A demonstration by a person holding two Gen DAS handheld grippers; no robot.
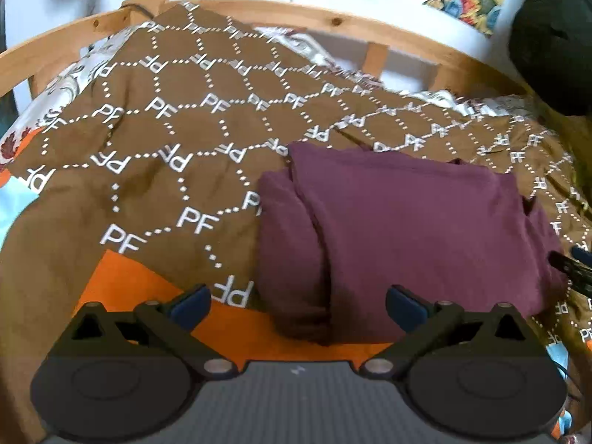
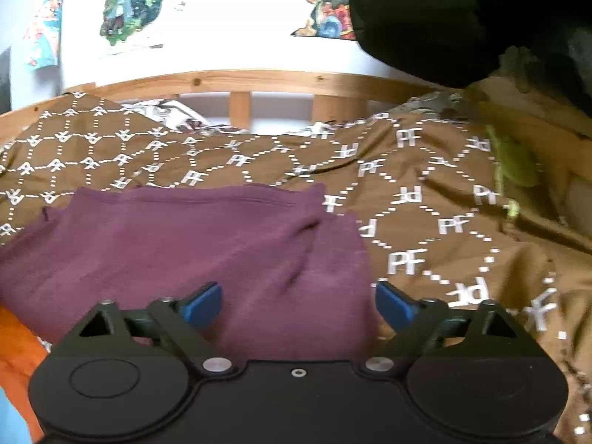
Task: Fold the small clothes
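Observation:
A folded maroon garment lies on a brown blanket printed with white PF letters. My left gripper hovers open at the garment's near left corner, its blue pads wide apart and gripping nothing. In the right wrist view the same maroon garment fills the lower left. My right gripper is open over its near right edge. The cloth lies flat between the blue pads, which do not press on it.
An orange sheet shows at the near edge under the brown blanket. A wooden bed rail runs along the far side, with a white wall and colourful pictures behind. A black bulky object sits at the upper right, a green item below it.

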